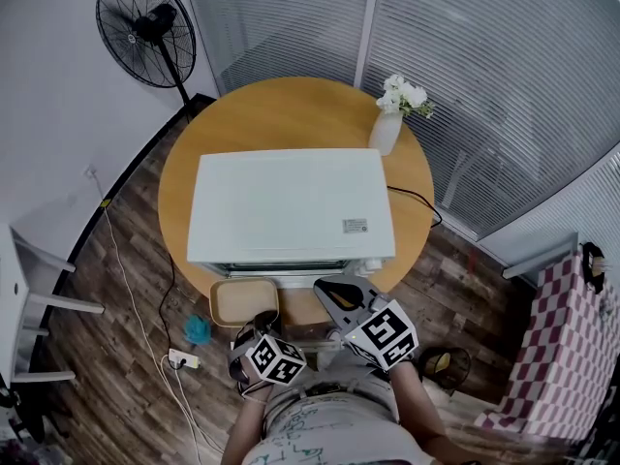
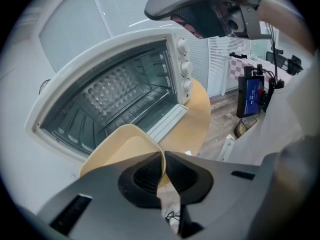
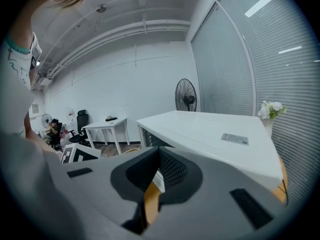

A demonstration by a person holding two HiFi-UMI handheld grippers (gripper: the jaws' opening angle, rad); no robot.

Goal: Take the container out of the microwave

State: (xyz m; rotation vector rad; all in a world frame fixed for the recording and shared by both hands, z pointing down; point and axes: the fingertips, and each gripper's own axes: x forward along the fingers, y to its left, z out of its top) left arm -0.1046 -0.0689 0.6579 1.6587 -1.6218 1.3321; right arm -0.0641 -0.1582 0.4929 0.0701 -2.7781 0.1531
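Note:
A white microwave oven [image 1: 289,204] stands on the round wooden table [image 1: 291,100]. Its door is down, and the cavity [image 2: 112,96] holds only a wire rack. My left gripper [image 1: 255,325] is shut on the rim of a beige container [image 1: 244,302], which hangs in front of the oven at the table's near edge. In the left gripper view the rim [image 2: 135,134] is pinched between the pads [image 2: 145,176]. My right gripper [image 1: 329,289] is shut and holds nothing, just right of the container by the oven's front. In its own view the closed tips [image 3: 159,153] point over the oven top [image 3: 215,134].
A white vase with flowers [image 1: 390,119] stands on the table behind the oven's right corner. The oven's black cord [image 1: 417,200] runs off the table's right side. On the floor are a standing fan [image 1: 145,27], a power strip [image 1: 182,359] and a checked chair [image 1: 552,347].

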